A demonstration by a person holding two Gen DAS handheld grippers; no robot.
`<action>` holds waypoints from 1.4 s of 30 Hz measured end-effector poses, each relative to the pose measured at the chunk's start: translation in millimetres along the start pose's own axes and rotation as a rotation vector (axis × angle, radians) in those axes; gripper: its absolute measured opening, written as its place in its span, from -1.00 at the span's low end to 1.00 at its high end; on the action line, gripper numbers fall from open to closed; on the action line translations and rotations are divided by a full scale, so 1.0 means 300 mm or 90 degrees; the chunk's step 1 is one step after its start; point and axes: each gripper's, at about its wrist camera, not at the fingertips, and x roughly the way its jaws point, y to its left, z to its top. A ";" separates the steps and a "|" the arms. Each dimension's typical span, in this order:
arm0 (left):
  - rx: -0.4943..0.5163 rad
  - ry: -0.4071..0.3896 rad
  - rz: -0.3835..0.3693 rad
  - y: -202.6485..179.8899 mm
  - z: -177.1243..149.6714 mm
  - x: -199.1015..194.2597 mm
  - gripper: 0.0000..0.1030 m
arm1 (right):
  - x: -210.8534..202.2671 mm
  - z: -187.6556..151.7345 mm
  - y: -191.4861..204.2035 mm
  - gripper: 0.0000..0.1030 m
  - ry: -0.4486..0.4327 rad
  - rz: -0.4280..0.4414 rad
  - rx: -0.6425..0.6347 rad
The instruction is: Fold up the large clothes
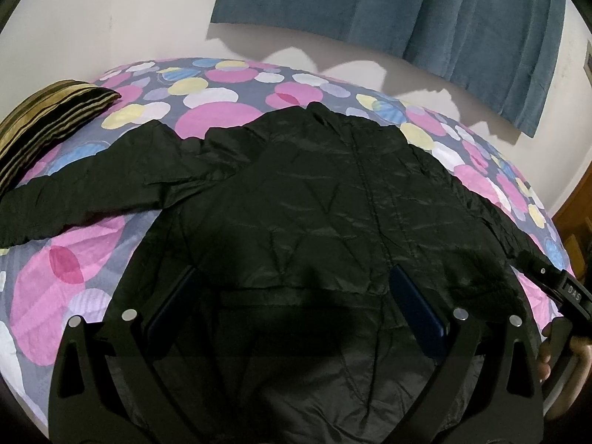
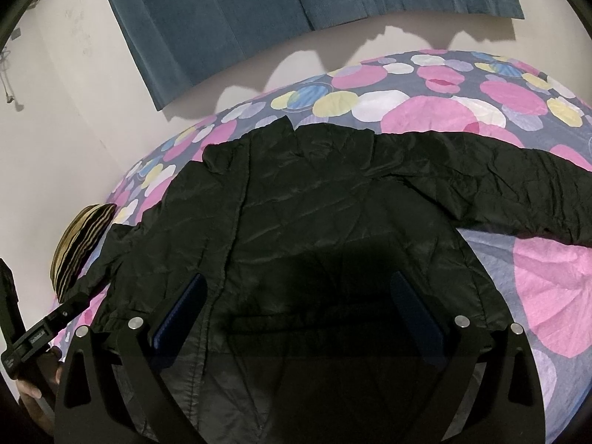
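I was working in a bedroom of a home. A bed point(image 1: 66, 288) filled most of both wrist views, made up with a grey sheet printed all over with pink, white, yellow and blue circles. A striped pillow point(image 1: 44, 122) in gold and dark bands lay at one end of it. Behind the bed stood a plain pale wall point(image 1: 111, 11), and on it hung a blue-grey curtain point(image 1: 425, 11) in soft folds, its hem casting a scalloped shadow on the paint. At the far right edge of the left wrist view I could make out a bit of brown wooden furniture point(image 1: 573, 218), too cut off to identify.
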 end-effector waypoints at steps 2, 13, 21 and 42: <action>0.000 0.000 0.001 0.003 -0.001 0.000 0.96 | 0.000 0.000 -0.001 0.92 0.000 0.000 0.000; 0.000 0.003 0.001 0.008 0.002 0.003 0.96 | -0.001 0.004 0.000 0.92 -0.001 0.001 0.003; -0.015 0.005 0.012 0.047 0.005 0.012 0.96 | -0.015 0.019 -0.036 0.92 -0.011 -0.004 0.016; -0.083 0.022 0.023 0.183 0.019 0.086 0.96 | -0.217 -0.021 -0.899 0.91 -0.109 -0.103 0.422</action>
